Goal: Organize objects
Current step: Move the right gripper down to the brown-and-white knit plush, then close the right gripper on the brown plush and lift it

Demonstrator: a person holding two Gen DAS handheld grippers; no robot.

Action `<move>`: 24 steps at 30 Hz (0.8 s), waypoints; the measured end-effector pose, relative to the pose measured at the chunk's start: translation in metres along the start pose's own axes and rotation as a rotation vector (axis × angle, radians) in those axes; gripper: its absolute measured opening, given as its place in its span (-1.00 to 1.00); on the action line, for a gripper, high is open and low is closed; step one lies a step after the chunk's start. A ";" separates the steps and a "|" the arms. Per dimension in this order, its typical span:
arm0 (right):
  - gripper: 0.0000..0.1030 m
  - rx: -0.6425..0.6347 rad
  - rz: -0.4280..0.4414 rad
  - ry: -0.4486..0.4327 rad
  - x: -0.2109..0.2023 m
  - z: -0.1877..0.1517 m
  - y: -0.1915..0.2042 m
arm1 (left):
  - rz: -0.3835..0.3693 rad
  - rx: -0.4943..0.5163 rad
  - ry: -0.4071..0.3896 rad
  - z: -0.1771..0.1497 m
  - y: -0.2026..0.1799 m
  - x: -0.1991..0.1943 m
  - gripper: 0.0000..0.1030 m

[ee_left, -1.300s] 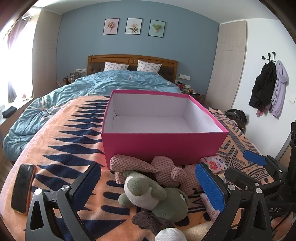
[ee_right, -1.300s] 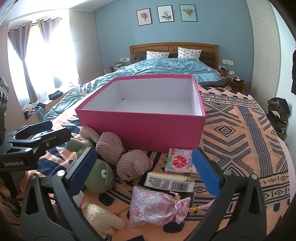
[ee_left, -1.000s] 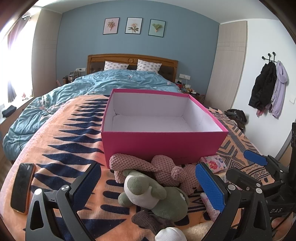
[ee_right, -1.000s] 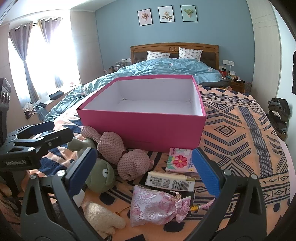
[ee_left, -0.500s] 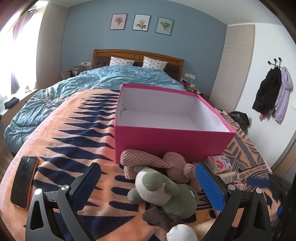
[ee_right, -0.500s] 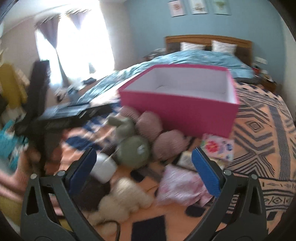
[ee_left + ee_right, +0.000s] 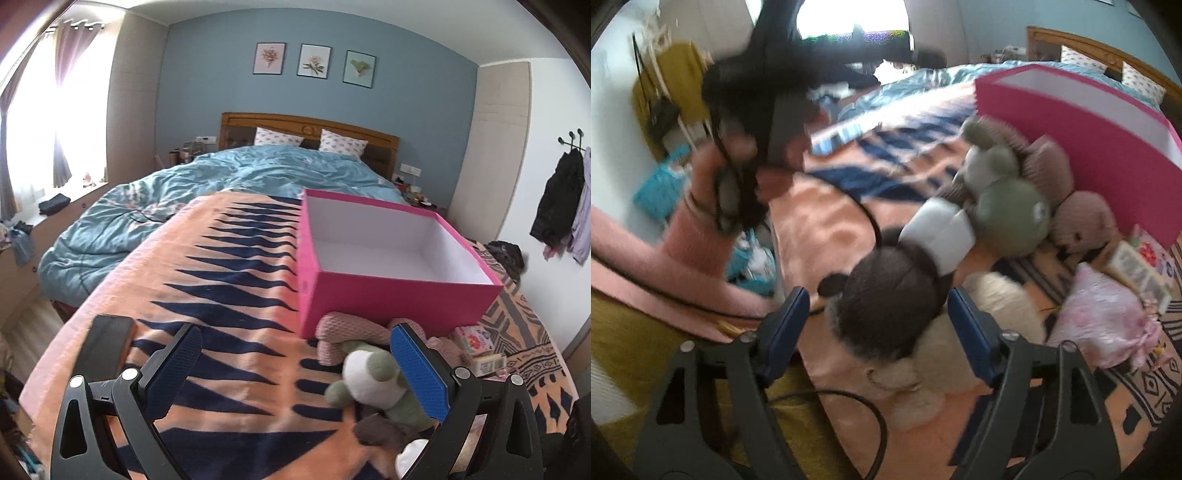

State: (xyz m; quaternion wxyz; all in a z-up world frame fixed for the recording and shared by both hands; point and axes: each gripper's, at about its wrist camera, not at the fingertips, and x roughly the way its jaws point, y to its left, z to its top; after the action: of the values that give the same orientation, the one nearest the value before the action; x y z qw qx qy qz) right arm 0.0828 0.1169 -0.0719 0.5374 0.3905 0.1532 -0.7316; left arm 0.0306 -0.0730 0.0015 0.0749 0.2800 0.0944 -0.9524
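Note:
An open pink box (image 7: 399, 291) with a white inside stands on the orange patterned blanket (image 7: 229, 295); the right wrist view shows the pink box (image 7: 1071, 125) at upper right. Before it lie a green plush (image 7: 373, 376), a pink knit plush (image 7: 343, 325) and a dark brown plush with a white band (image 7: 886, 302). My right gripper (image 7: 877, 328) points down at the brown plush, which sits between its closing jaws; the pads do not clearly press on it. My left gripper (image 7: 299, 369) hovers open over the blanket, left of the toys, holding nothing.
A phone (image 7: 105, 347) lies near the blanket's left edge. A cream fluffy plush (image 7: 923, 387), a pink flowered pouch (image 7: 1108, 317) and a small carton (image 7: 1134, 273) lie to the right. A hand in a pink sleeve (image 7: 701, 229) holds the left gripper's handle.
My right gripper swung left and down from the box to the brown plush, and its jaws narrowed. My left gripper shifted left, so the box and toys now sit to its right.

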 end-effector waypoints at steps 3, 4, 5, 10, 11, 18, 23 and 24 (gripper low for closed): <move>0.24 -0.010 -0.026 0.014 0.008 0.000 0.001 | 0.022 -0.004 -0.008 0.000 0.011 -0.008 1.00; 0.14 0.001 -0.032 0.016 0.008 0.001 -0.003 | 0.030 -0.008 -0.017 0.002 0.017 -0.012 1.00; 0.14 0.013 -0.028 0.015 0.007 0.001 -0.007 | 0.030 -0.009 -0.021 0.003 0.020 -0.016 1.00; 0.08 0.089 -0.017 -0.040 -0.014 0.007 -0.031 | -0.028 0.045 -0.026 0.002 0.029 -0.027 1.00; 0.08 0.108 -0.014 -0.056 -0.019 0.009 -0.037 | -0.052 0.074 -0.012 0.000 0.025 -0.026 1.00; 0.03 0.215 0.000 -0.184 -0.057 0.016 -0.067 | -0.268 0.317 0.171 -0.049 -0.032 0.004 1.00; 0.03 0.285 -0.013 -0.239 -0.075 0.015 -0.082 | -0.358 0.355 0.222 -0.065 -0.062 0.020 0.99; 0.03 0.300 -0.018 -0.248 -0.077 0.014 -0.086 | -0.367 0.358 0.219 -0.064 -0.066 0.021 0.99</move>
State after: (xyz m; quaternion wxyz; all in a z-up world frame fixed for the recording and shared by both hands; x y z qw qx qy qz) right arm 0.0080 0.1915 -0.0231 0.4814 0.3716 -0.0214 -0.7935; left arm 0.0331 0.0030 -0.0535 -0.1600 0.3684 -0.0187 -0.9156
